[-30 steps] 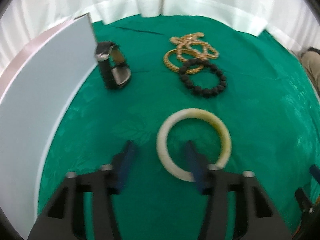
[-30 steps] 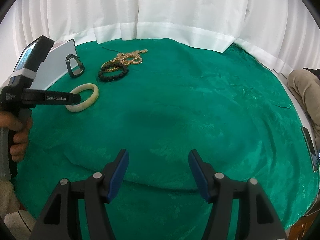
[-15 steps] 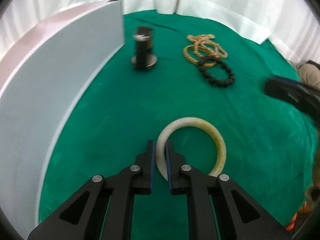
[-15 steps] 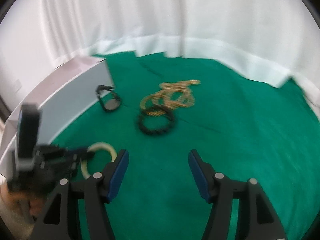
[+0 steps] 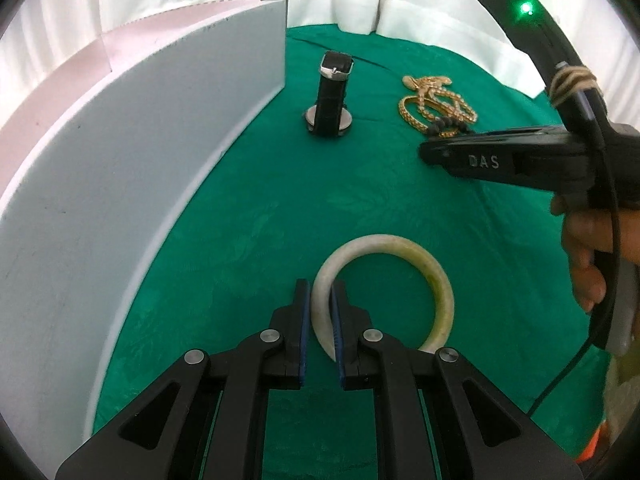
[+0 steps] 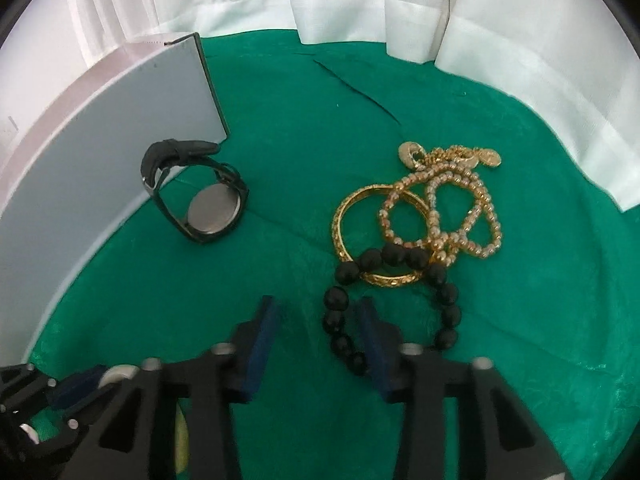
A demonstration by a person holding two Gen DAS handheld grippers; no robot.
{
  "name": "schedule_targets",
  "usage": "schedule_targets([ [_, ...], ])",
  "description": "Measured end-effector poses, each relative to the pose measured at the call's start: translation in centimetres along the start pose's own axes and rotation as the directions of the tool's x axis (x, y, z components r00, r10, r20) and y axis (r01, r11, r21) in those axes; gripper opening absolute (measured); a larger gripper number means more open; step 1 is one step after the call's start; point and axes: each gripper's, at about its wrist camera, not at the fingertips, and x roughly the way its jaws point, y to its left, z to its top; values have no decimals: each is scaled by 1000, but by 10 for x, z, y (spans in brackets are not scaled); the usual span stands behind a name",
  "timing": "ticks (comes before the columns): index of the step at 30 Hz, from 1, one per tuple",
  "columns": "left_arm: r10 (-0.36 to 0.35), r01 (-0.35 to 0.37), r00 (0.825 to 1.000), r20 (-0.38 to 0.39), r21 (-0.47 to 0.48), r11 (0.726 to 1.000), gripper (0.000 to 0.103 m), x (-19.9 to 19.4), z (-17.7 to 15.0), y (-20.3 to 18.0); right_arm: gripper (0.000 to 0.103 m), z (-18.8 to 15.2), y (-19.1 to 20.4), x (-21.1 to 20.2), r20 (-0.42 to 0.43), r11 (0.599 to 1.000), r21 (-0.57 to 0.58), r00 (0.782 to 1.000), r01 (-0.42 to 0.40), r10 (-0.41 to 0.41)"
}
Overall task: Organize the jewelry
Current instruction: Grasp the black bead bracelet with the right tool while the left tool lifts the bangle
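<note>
With my left tool [image 5: 320, 320] clamped on the near-left rim of the pale bangle [image 5: 400, 252] lying on the green bench [image 5: 280, 208], my right tool [image 6: 316, 340] is closing astride the black beads [image 6: 340, 320], so I should centre one strand between its pads before lifting.

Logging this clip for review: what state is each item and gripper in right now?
Left gripper: shut on the pale jade-like bangle's rim.
Pale jade-like bangle: lying on the green cloth, clamped.
Right gripper: jaws closing, black bead bracelet's near side between them.
Black bead bracelet: flat, overlapping gold bangle.
Black strap watch: standing on edge, buckled.
</note>
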Motion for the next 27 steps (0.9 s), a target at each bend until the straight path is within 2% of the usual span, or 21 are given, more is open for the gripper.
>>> schedule_targets([
  [4, -3, 3, 1000, -4, -4, 1000, 9, 2, 2, 0, 13, -7, -1, -7, 13, 999, 9, 999, -32, 31],
  [8, -18, 17, 1000, -12, -27, 999, 8, 2, 3, 4, 13, -18, -19, -34, 62, 993, 61, 993, -100, 96],
  [17, -70, 69, 997, -14, -68, 995, 8, -14, -5, 7, 13, -44, -54, -91, 153, 955, 162, 963, -247, 223],
  [27, -116, 117, 993, 21, -78, 990, 8, -44, -9, 4, 13, -67, -67, -135, 226, 919, 202, 929, -339, 293],
])
